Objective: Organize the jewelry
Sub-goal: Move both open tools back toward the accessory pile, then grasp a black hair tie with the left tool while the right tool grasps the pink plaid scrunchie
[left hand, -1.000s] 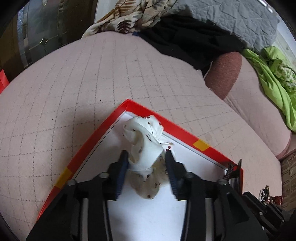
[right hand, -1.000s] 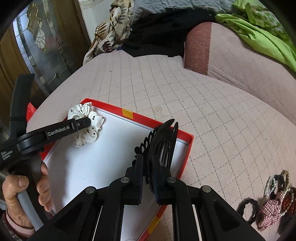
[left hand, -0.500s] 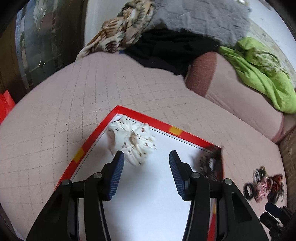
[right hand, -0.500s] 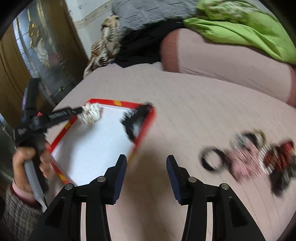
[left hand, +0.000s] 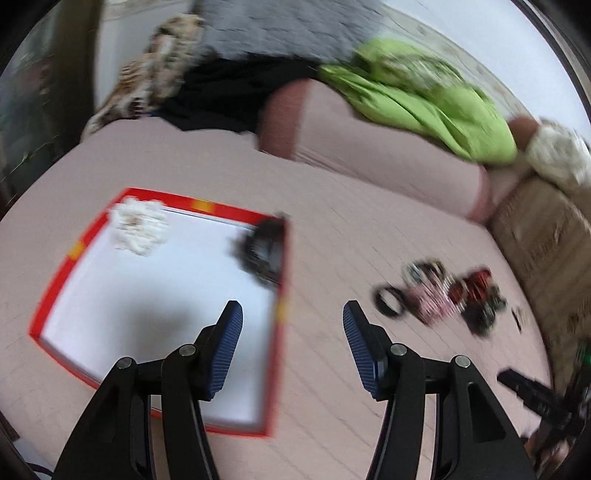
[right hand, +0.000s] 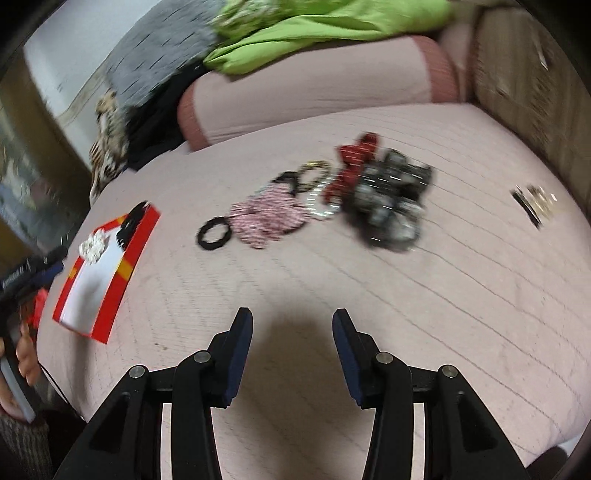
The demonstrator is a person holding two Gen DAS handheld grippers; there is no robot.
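Observation:
A red-rimmed tray (left hand: 48, 299) with a white floor lies on the pink quilted bed. A white dotted scrunchie (left hand: 138, 230) rests in its far left corner and a black hair comb (left hand: 262, 251) at its far right rim. My left gripper (left hand: 292, 308) hovers over the tray's right edge, its jaws opening with nothing between them. To the right lies a heap of accessories (left hand: 443, 295). In the right wrist view, my right gripper (right hand: 292, 315) is open and empty over bare quilt, short of a black hair tie (right hand: 214, 234), pink scrunchie (right hand: 266, 218), red bow (right hand: 354, 166) and dark clips (right hand: 391, 199).
A pink bolster (right hand: 314, 92) runs along the far side, with a green cloth (right hand: 314, 33), grey quilt (left hand: 288, 26), black garment (left hand: 221, 96) and patterned fabric (left hand: 147, 77) behind it. A few hairpins (right hand: 532, 199) lie apart at right. A hand (right hand: 22, 354) holds the left gripper's handle.
The left gripper let go of the white scrunchie and drew back to the right. The right gripper released the black comb at the tray's rim and swung right toward the heap.

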